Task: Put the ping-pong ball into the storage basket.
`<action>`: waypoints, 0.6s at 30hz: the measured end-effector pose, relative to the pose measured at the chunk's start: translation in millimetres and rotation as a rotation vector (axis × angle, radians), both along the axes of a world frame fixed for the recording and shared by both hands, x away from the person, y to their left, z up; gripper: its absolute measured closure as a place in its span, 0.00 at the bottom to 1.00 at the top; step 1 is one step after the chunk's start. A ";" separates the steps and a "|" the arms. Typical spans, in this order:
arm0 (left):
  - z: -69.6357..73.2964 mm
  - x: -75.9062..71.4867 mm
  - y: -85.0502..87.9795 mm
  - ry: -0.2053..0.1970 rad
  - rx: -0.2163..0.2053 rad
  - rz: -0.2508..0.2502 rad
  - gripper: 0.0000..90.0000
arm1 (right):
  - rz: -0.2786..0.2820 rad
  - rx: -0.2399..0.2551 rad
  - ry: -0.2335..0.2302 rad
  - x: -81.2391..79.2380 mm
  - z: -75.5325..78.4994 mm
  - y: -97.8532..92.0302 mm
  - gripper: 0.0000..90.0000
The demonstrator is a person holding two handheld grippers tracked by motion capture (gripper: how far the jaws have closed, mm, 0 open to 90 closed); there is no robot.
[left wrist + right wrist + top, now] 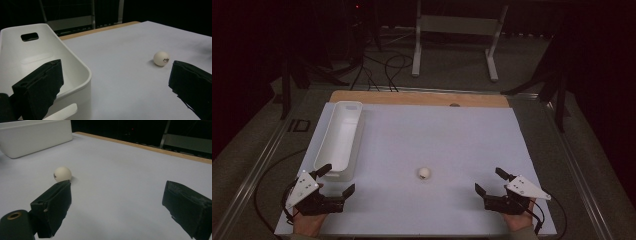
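A pale sheet (422, 130) covers the table ahead of both grippers. A long white bin (340, 140) lies just ahead of the left gripper (335, 180), whose jaws stand wide apart, one beside the bin's near end. The right gripper (489, 181) also has its jaws apart, gripping nothing. A small white ball (424, 173) sits between the two, slightly ahead, touching neither

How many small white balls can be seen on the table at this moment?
1. The small white ball with dark print lies on the pale table cover, to the right of the long white plastic bin. The bin's visible interior holds no ball; part is hidden.
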State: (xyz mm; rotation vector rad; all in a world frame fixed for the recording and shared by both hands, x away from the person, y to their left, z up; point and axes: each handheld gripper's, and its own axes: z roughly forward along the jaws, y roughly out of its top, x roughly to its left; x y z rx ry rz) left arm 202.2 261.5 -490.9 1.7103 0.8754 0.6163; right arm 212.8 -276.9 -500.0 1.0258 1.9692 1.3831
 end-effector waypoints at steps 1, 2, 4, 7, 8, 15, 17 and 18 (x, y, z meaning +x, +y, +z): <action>0.0 0.0 0.0 0.000 0.000 0.000 0.00 | 0.000 0.000 0.000 0.0 0.0 0.0 0.09; 0.3 -0.2 -0.5 0.000 0.003 0.003 0.00 | -0.001 0.001 0.000 -0.3 0.0 -0.2 0.09; 0.4 -0.2 -0.5 0.002 0.004 0.001 0.00 | -0.003 0.000 -0.002 -0.1 0.2 -0.5 0.09; 0.5 0.0 -1.0 0.003 0.001 0.003 0.00 | -0.004 -0.002 -0.001 0.4 0.0 -0.6 0.09; 0.7 -0.1 -1.1 0.003 0.001 0.005 0.00 | -0.004 -0.004 0.000 0.6 -0.3 -0.5 0.09; 3.3 -1.3 -1.8 0.003 -0.001 0.009 0.00 | -0.005 -0.005 -0.002 0.6 -0.6 -0.6 0.09; 4.2 -1.2 -2.4 0.003 0.000 0.006 0.00 | -0.004 -0.006 -0.001 0.5 -0.7 -0.4 0.09; 4.7 -1.1 -2.9 0.004 0.002 0.003 0.00 | -0.004 -0.007 0.000 0.4 -0.8 -0.4 0.09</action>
